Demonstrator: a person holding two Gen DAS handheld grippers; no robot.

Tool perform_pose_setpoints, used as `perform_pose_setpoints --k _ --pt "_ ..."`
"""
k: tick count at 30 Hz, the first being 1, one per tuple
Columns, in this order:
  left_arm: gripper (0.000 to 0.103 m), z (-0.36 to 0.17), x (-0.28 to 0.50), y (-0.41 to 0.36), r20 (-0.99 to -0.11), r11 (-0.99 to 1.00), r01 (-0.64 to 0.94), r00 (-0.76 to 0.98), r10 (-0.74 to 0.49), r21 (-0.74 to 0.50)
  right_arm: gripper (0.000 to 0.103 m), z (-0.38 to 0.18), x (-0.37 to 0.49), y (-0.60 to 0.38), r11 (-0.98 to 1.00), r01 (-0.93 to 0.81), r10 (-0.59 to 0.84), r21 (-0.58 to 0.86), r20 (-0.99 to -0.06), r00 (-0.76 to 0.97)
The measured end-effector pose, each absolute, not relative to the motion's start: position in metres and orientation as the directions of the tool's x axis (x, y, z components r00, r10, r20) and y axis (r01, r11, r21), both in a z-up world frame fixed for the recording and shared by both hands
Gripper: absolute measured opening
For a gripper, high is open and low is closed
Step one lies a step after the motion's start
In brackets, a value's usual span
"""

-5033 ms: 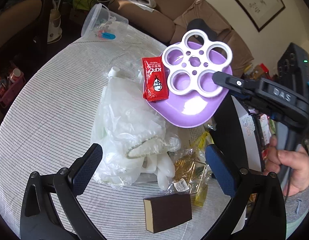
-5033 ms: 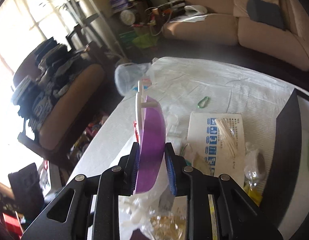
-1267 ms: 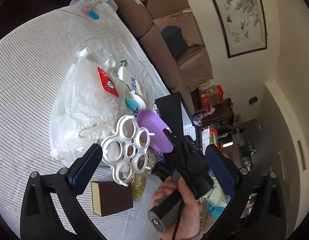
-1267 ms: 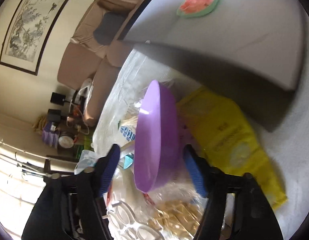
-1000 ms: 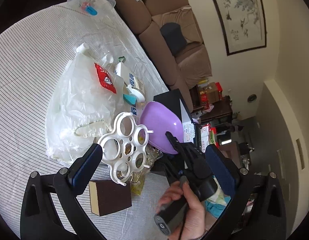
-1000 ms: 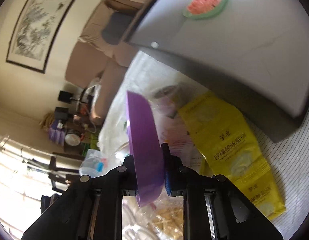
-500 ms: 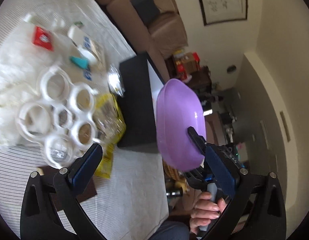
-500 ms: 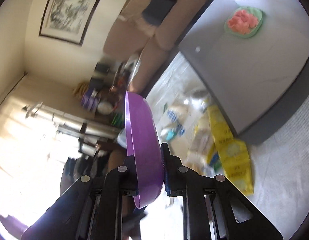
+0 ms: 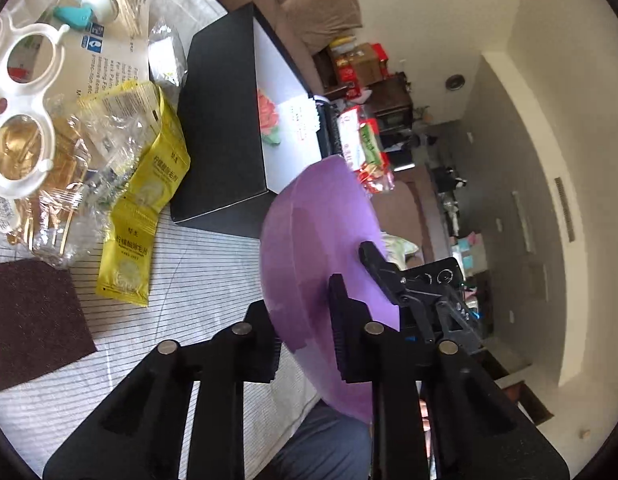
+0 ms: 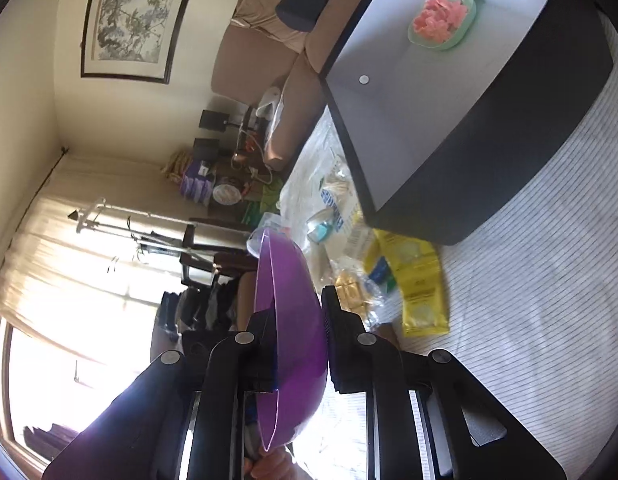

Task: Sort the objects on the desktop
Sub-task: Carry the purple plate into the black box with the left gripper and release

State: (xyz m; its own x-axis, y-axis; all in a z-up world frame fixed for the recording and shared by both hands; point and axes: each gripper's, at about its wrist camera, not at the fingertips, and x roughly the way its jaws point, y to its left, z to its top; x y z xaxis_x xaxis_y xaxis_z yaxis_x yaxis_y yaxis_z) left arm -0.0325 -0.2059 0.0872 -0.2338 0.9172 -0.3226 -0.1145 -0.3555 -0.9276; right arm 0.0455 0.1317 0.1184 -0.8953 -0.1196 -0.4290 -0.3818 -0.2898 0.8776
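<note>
Purple plastic bowl (image 9: pixel 321 240) on edge between both sets of fingers, off the striped tablecloth (image 9: pixel 197 264). Left gripper (image 9: pixel 307 328) closing on the bowl's wall, one pad behind the wall, the other against its near face; full pressure not yet certain. Right gripper (image 10: pixel 299 344) clamped on the same bowl (image 10: pixel 289 320), rim between its pads, seen beyond the left fingers as a black jaw at the bowl's far edge.

Risk at the handover: thin curved wall, smooth plastic, two grips near one rim. Likely slip or twist of the bowl if the right pads let go before the left pads seat; likely flex or a pop out of the jaws if both squeeze and pull in different directions.

Past the left fingertips, to their left: yellow sachets (image 9: pixel 145 208), brown sponge (image 9: pixel 33 320), crinkled clear packets (image 9: pixel 61 168), white ringed tray (image 9: pixel 21 92). Farther ahead: black box (image 9: pixel 217 128) with pale lid. Possible knock against the box or scatter of the light packets on a drop.
</note>
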Motion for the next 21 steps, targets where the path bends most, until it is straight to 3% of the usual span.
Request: perform_pose_setpoints --k 3,4,7,8,15,21 --pt "0.01 0.1 -0.044 -0.2 -0.33 -0.36 -0.093 -0.237 0.914 -0.928 0.02 0.125 0.045 0.143 -0.345 -0.401 -0.143 0.849 -0.469 -0.871" --pt "0.013 0.105 -0.051 -0.198 -0.335 -0.364 -0.084 -0.242 0.911 -0.928 0.026 0.13 0.046 0.148 -0.373 -0.402 -0.139 0.836 -0.479 -0.867" --pt "0.012 0.125 -0.083 -0.184 -0.356 -0.385 -0.071 -0.254 0.899 -0.92 0.068 0.152 0.058 0.165 -0.468 -0.429 -0.065 0.773 -0.514 -0.855" --pt "0.012 0.13 -0.095 -0.176 -0.378 -0.405 -0.062 -0.259 0.889 -0.912 0.073 0.161 0.063 0.17 -0.496 -0.427 -0.033 0.756 -0.508 -0.861" --pt "0.012 0.167 -0.188 -0.105 -0.558 -0.604 -0.05 -0.328 0.762 -0.795 0.073 0.204 0.09 0.192 -0.663 -0.527 0.23 0.532 -0.525 -0.819" --pt "0.012 0.149 -0.26 -0.056 -0.723 -0.772 -0.01 -0.344 0.599 -0.636 0.077 0.18 0.104 0.21 -0.666 -0.613 0.345 0.425 -0.552 -0.759"
